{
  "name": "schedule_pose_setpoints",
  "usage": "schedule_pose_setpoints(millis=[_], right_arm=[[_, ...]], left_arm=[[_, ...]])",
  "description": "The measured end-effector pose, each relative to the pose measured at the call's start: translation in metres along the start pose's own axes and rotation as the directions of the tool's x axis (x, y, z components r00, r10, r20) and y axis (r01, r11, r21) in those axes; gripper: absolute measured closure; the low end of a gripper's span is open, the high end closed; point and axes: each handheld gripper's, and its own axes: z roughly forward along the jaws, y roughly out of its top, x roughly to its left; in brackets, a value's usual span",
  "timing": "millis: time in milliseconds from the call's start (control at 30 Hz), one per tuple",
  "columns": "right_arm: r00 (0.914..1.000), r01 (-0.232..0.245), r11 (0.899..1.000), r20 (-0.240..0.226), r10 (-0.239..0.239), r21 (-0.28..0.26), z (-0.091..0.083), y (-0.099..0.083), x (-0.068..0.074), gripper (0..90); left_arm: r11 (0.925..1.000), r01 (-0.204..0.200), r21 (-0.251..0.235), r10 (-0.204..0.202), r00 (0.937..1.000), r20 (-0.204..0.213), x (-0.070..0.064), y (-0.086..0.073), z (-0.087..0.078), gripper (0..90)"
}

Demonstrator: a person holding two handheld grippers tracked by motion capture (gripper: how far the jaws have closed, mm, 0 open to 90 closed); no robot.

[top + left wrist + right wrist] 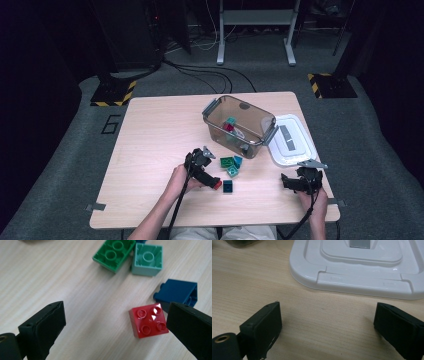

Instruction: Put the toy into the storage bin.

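Observation:
A red brick (148, 320) lies studs-up on the table, between the jaws of my open left gripper (115, 320) and close against its right jaw. In the high view this left gripper (212, 181) is at the table's front middle, with the red brick (218, 185) at its tip. A dark blue brick (177, 291) lies just beyond, with a green brick (113, 253) and a mint brick (147, 258) farther off. My right gripper (327, 322) stands open over bare wood near the white lid (362, 272). The high view shows it (300, 176) at front right.
A clear brown-tinted bin (260, 137) stands at the table's middle back with a few bricks (230, 125) inside. Its white lid (292, 140) lies flat to the right of it. The loose bricks (231, 165) cluster just in front of the bin.

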Motion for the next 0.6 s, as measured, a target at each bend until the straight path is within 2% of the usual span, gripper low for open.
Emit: schedule_pose_setpoints(millis=[133,233,333,400,433,533,600], right_arm=[[1.0000,0.000,1.000,0.000,0.000,0.000,0.000,0.000,0.000,7.3],[1.0000,0.001,1.000,0.000,-0.001,0.000,0.000,0.000,0.000,7.3],[1.0000,0.001,1.000,0.000,-0.001,0.001,0.000,0.000,0.000,7.3],[1.0000,0.001,1.000,-0.002,-0.001,0.000,0.000,0.000,0.000,7.3],[1.0000,0.001,1.000,-0.001,-0.001,0.000,0.000,0.000,0.000,7.3],[1.0000,0.001,1.000,0.000,-0.001,0.001,0.000,0.000,0.000,7.3],[1.0000,0.000,1.000,0.001,0.000,0.001,0.000,0.000,0.000,7.3]], left_arm=[[0.9999,0.006,0.012,-0.007,0.9999,0.008,-0.002,-0.007,0.005,1.8],[0.9998,-0.004,0.018,0.004,0.9998,0.018,-0.007,-0.012,0.009,1.7],[0.9997,-0.014,0.022,0.014,0.9998,0.011,-0.009,-0.013,0.011,2.4],[0.9993,-0.029,0.023,0.029,0.9995,0.015,-0.013,-0.015,0.013,6.6],[0.9980,-0.060,0.021,0.060,0.9981,0.011,-0.018,-0.016,0.015,16.3],[0.9957,-0.093,0.004,0.093,0.9951,0.033,-0.026,-0.017,0.015,19.8],[0.9954,-0.096,-0.005,0.096,0.9948,0.036,-0.027,-0.017,0.014,31.2]])
